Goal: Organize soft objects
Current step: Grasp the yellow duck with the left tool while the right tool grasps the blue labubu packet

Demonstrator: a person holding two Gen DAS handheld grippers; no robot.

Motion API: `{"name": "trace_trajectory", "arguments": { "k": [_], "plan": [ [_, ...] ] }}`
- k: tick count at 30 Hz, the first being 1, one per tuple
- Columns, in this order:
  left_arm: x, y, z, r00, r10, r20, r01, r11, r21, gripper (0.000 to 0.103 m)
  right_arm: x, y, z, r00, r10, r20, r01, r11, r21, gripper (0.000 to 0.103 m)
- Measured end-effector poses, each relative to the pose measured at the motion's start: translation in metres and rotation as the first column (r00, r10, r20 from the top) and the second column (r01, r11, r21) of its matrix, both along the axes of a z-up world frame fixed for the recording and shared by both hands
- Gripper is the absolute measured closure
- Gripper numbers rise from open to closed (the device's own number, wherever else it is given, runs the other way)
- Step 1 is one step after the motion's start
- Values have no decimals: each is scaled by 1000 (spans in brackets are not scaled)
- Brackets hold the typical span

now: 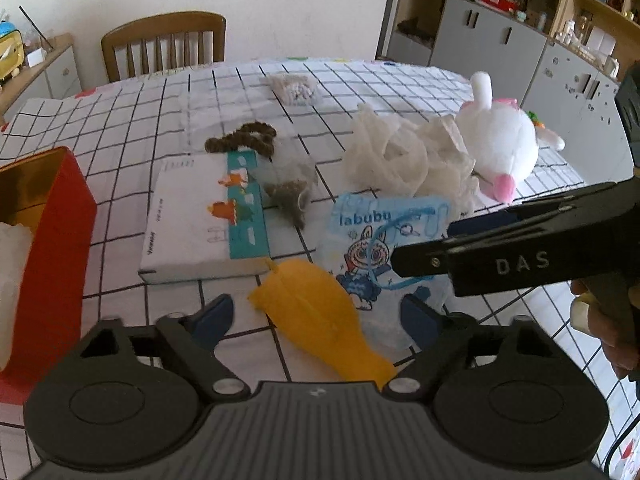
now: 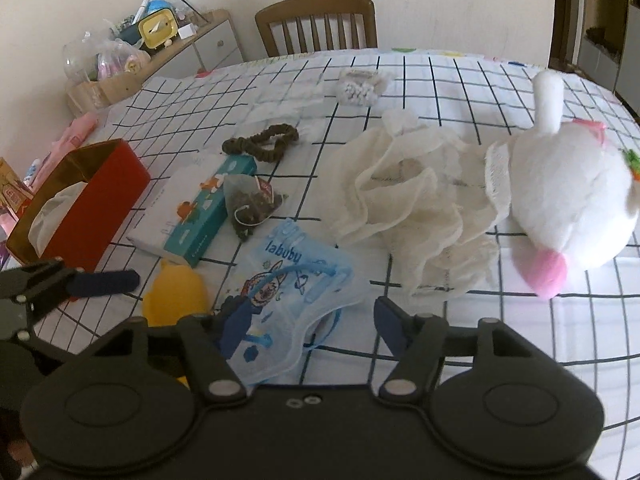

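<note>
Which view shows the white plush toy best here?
The right wrist view: the white plush toy lies large and close, beside the crumpled white cloth. The left wrist view shows it whole but smaller and farther off.

Fluffy plush toy point(image 2: 560, 200), crinkly gauze cloth point(image 2: 408, 208), glossy red box point(image 2: 108, 204).

A white plush rabbit with pink nose point(image 2: 568, 200) lies on its side against a crumpled cream gauze cloth point(image 2: 416, 208); nearby lie a pale-blue printed pouch point(image 2: 296, 280), a yellow rubbery piece point(image 1: 320, 312) and a brown scrunchie point(image 2: 262, 142).
</note>
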State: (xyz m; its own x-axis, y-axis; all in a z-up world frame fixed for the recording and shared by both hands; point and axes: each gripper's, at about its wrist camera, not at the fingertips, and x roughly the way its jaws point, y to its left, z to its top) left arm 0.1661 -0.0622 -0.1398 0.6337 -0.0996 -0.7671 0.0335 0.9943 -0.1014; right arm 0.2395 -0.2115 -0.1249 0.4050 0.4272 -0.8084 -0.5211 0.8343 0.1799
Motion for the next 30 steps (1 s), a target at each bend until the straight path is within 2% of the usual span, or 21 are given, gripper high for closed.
{"name": "trace_trajectory", "arguments": {
  "k": [5, 6, 15, 17, 19, 24, 30],
  "plan": [
    [4, 1, -6, 1000, 7, -22, -7, 1000, -5, 39, 5, 6, -7, 1000, 1, -9, -1, 1000, -8, 40],
    [4, 1, -6, 1000, 9, -27, -9, 1000, -6, 41, 5, 8, -7, 1000, 5, -4, -5, 1000, -11, 42],
    [3, 7, -5, 999, 26, -34, -27, 999, -21, 60, 1, 11, -5, 999, 10, 44, -10, 1000, 2, 83],
    [2, 9, -5, 999, 26, -37, -27, 999, -33, 66, 0, 10, -4, 999, 3, 54, -3, 1000, 10, 87],
    [1, 10, -4, 999, 23, -37, -24, 999, -37, 67, -1, 7, -2, 998, -3, 60, 1, 1000, 24, 96],
    [-1, 11, -2, 999, 18, -33, -19, 999, -39, 69, -14, 7, 7, 992, 2, 124, -6, 1000, 29, 101],
    [-9, 16, 4, 1000, 11, -26, -12, 999, -41, 70, -34, 9, 25, 976, 25, 218, -22, 1000, -15, 101]
  ]
}}
